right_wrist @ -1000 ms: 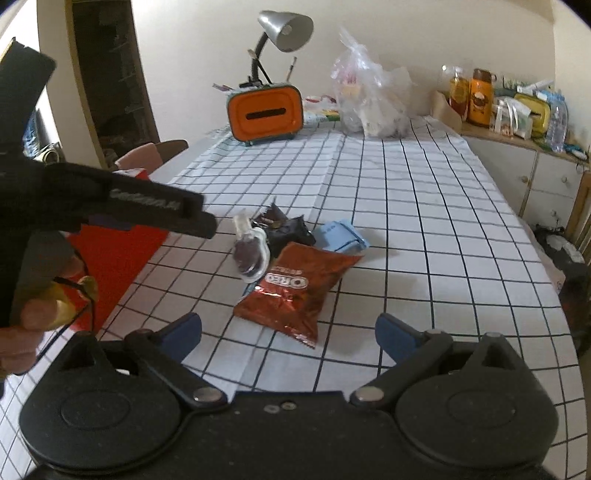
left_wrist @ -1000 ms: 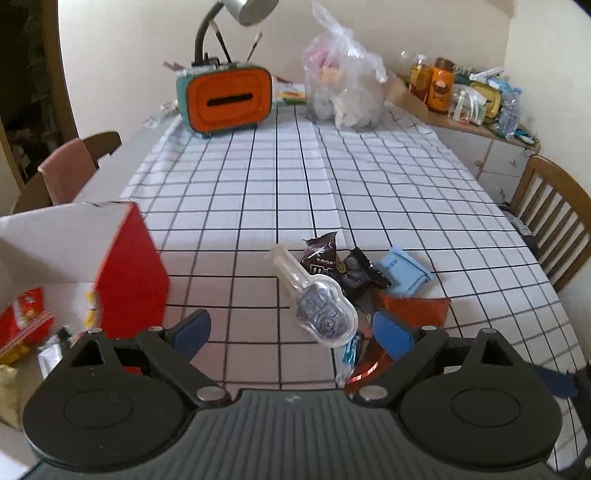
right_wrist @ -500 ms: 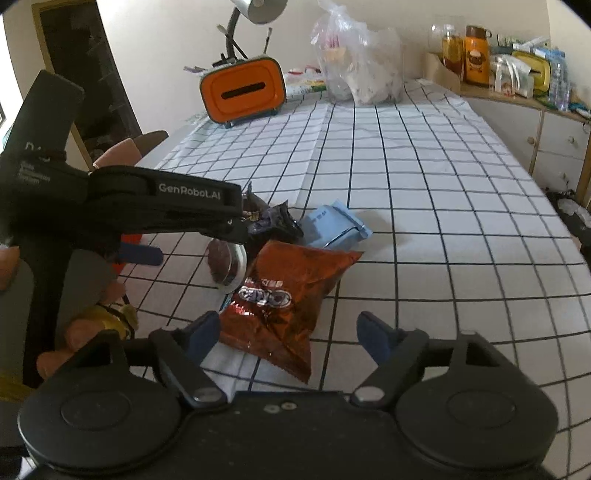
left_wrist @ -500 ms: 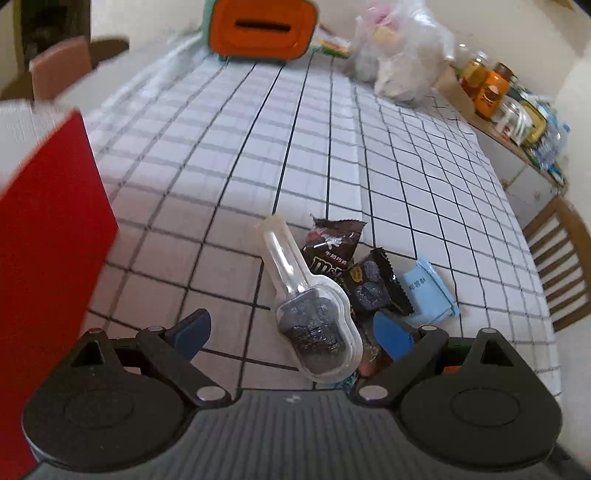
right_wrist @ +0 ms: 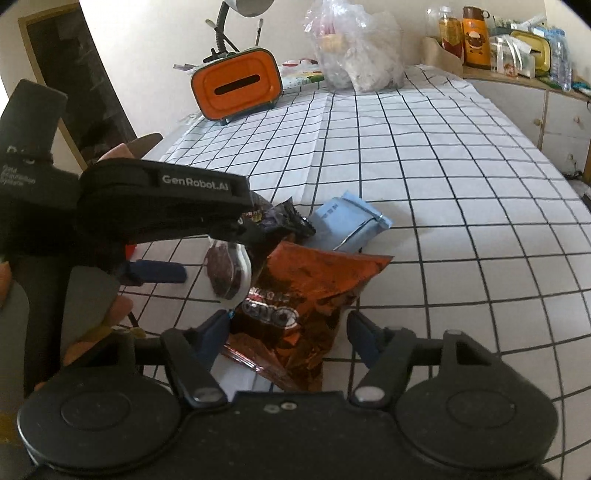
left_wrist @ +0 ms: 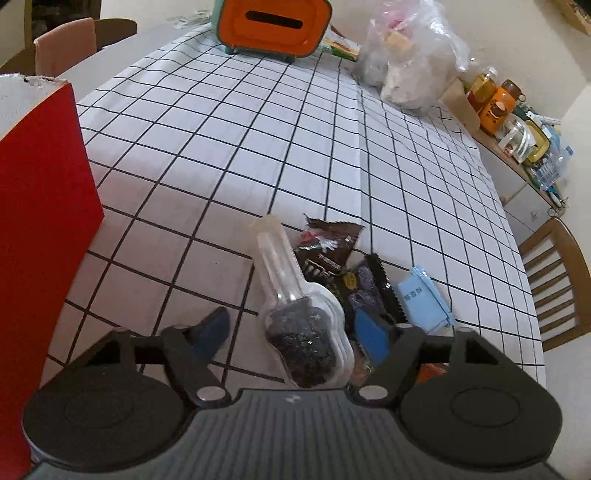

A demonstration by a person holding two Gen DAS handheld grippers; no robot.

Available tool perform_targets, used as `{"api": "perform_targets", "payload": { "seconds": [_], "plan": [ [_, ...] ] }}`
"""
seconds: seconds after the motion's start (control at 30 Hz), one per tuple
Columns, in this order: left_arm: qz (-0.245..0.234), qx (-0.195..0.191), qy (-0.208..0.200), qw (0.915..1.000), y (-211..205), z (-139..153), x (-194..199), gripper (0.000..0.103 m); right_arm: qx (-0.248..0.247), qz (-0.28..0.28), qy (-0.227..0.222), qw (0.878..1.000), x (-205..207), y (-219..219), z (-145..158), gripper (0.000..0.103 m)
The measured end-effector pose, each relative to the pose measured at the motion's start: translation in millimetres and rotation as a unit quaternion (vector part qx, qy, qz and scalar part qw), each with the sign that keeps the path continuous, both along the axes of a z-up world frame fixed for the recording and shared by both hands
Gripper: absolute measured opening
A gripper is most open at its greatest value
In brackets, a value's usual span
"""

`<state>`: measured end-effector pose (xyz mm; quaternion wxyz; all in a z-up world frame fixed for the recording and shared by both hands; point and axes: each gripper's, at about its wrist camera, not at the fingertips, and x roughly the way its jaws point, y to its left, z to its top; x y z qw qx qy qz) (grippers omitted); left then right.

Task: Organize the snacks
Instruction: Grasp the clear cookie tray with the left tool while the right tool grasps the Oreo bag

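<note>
A clear plastic snack pack with dark filling (left_wrist: pixel 303 325) lies on the checked tablecloth between the open fingers of my left gripper (left_wrist: pixel 293 328); it also shows in the right wrist view (right_wrist: pixel 227 271). Beside it lie a brown M&M's bag (left_wrist: pixel 325 247), a dark wrapper (left_wrist: pixel 369 288) and a light blue packet (left_wrist: pixel 424 299). My right gripper (right_wrist: pixel 288 332) is open around the near end of an orange Oreo bag (right_wrist: pixel 299 302). The left gripper's body (right_wrist: pixel 147 206) hangs over the pile in the right wrist view.
A red box (left_wrist: pixel 40 221) stands at the left. An orange tissue box (left_wrist: pixel 273 26) and a plastic bag (left_wrist: pixel 410 62) sit at the far end of the table. A wooden chair (left_wrist: pixel 554 280) is at the right, and a cluttered counter (left_wrist: pixel 517 125) behind it.
My left gripper came down and forward until its fingers straddle the clear pack. My right gripper moved forward and down onto the Oreo bag. Both stayed open.
</note>
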<state>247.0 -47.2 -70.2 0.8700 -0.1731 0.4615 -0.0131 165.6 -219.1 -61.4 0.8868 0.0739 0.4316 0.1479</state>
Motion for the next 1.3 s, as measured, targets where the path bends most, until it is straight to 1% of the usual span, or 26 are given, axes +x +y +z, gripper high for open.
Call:
{"api": "perform_targets", "payload": {
  "seconds": [0.07, 0.13, 0.33, 0.37, 0.43, 0.53, 0.6, 0.73, 0.97, 1.3],
  "plan": [
    [-0.006, -0.004, 0.0, 1.0, -2, 0, 0, 0.056, 0.005, -0.007, -0.001, 1.0, 0, 0, 0, 0.065],
    [-0.006, -0.005, -0.001, 1.0, -2, 0, 0, 0.053, 0.011, -0.01, -0.005, 1.0, -2, -1, 0, 0.061],
    [-0.012, -0.01, -0.007, 0.9998, 2, -1, -3, 0.049, 0.031, -0.016, -0.017, 0.999, -8, -10, -2, 0.051],
    [-0.013, -0.009, -0.007, 0.9998, 2, -1, -4, 0.049, 0.032, -0.017, -0.02, 0.999, -9, -11, -2, 0.048],
    [-0.014, -0.006, -0.01, 0.9998, 2, 0, -6, 0.049, 0.036, -0.019, -0.028, 0.999, -13, -13, 0, 0.039],
    [-0.019, -0.003, -0.014, 0.9997, 3, -1, -9, 0.048, 0.045, -0.018, -0.029, 0.998, -18, -17, 1, 0.036],
    [-0.023, 0.0, -0.017, 0.9996, 3, 0, -12, 0.048, 0.044, -0.016, -0.033, 0.998, -23, -18, 2, 0.035],
    [-0.027, 0.006, -0.019, 0.9994, 5, 0, -20, 0.048, 0.057, -0.02, -0.038, 0.997, -31, -22, 5, 0.034],
    [-0.035, 0.028, -0.024, 0.9987, 8, 4, -37, 0.048, 0.073, -0.02, -0.055, 0.996, -54, -28, 14, 0.034],
    [-0.065, 0.049, -0.04, 0.9959, 9, 24, -74, 0.048, 0.079, -0.028, -0.066, 0.994, -84, -37, 21, 0.034]
  ]
}}
